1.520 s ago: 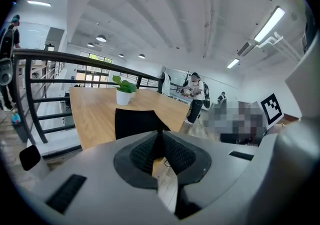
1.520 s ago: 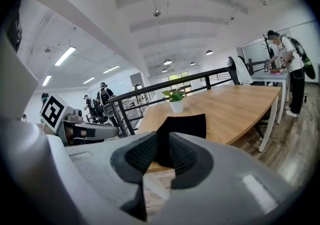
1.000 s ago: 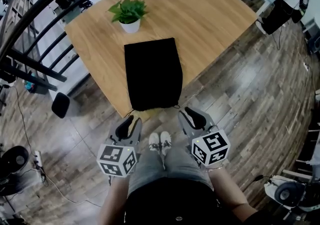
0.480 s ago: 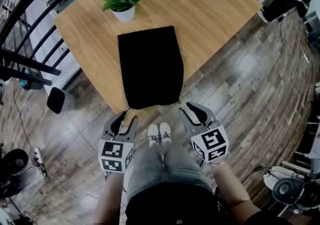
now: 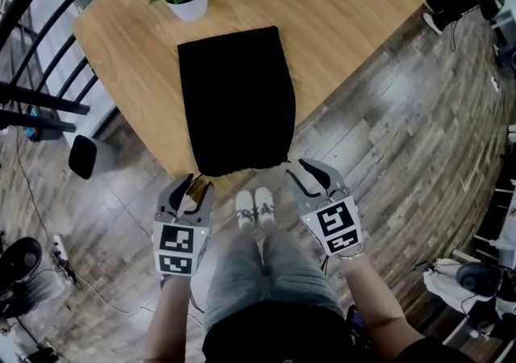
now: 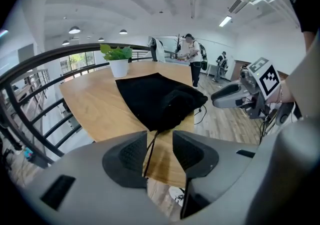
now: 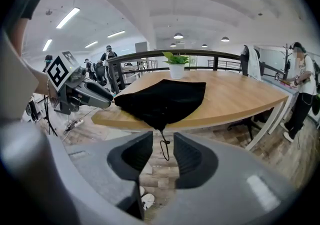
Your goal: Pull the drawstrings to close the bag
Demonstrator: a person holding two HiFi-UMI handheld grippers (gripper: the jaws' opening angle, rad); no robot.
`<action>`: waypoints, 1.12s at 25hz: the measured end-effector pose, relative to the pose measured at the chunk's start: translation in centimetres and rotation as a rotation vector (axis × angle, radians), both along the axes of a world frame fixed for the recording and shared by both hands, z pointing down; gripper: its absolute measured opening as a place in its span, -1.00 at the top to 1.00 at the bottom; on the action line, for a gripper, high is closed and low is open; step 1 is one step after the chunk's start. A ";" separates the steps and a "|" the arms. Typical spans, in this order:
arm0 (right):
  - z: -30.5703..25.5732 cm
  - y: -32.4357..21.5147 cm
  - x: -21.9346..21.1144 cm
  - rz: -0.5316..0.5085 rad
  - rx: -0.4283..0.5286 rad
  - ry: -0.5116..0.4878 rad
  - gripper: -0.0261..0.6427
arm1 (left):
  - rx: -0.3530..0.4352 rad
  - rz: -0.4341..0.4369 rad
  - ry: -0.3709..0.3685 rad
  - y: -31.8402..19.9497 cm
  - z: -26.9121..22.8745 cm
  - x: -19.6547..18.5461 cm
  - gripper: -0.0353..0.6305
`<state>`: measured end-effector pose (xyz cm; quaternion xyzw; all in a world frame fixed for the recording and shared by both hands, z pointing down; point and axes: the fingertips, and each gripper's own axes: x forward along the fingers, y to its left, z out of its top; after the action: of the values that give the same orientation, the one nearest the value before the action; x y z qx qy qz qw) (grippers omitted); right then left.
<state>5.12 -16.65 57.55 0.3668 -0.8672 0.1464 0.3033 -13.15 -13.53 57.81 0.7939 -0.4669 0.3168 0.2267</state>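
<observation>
Black drawstring bag (image 5: 235,107) lies at the wooden table (image 5: 339,14) edge. Left gripper (image 5: 192,186) and right gripper (image 5: 305,172) jaws are opening, each with a drawstring (image 6: 149,150) hanging loose between them.

No text, label, brand, number or sign can be read in any of the views. The only printed marks are black-and-white square patterns on the cube (image 5: 177,250) of the left gripper (image 5: 192,190) and on the cube (image 5: 339,228) of the right gripper (image 5: 309,177). These patterns form no letters or digits.
</observation>
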 end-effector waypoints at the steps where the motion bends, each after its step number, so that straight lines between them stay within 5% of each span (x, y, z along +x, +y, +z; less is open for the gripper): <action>1: 0.3 -0.1 -0.1 -0.010 0.001 0.008 0.54 | 0.001 0.006 -0.009 -0.1 0.2 0.0 0.43; 17: 4.5 -2.3 -2.1 -0.144 0.070 0.117 0.49 | -0.024 0.092 -0.043 -0.8 2.0 0.5 0.44; 24: 4.5 -3.0 -2.5 -0.137 0.100 0.122 0.82 | -0.024 0.097 -0.040 -1.0 2.1 0.6 0.47; 28: 4.3 -2.5 -2.0 -0.129 0.101 0.123 0.92 | -0.026 0.103 -0.053 -0.7 2.1 1.0 0.75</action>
<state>3.16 -19.15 61.84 0.3331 -0.8752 0.0600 0.3457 -12.14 -14.21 59.90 0.8052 -0.4272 0.3549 0.2078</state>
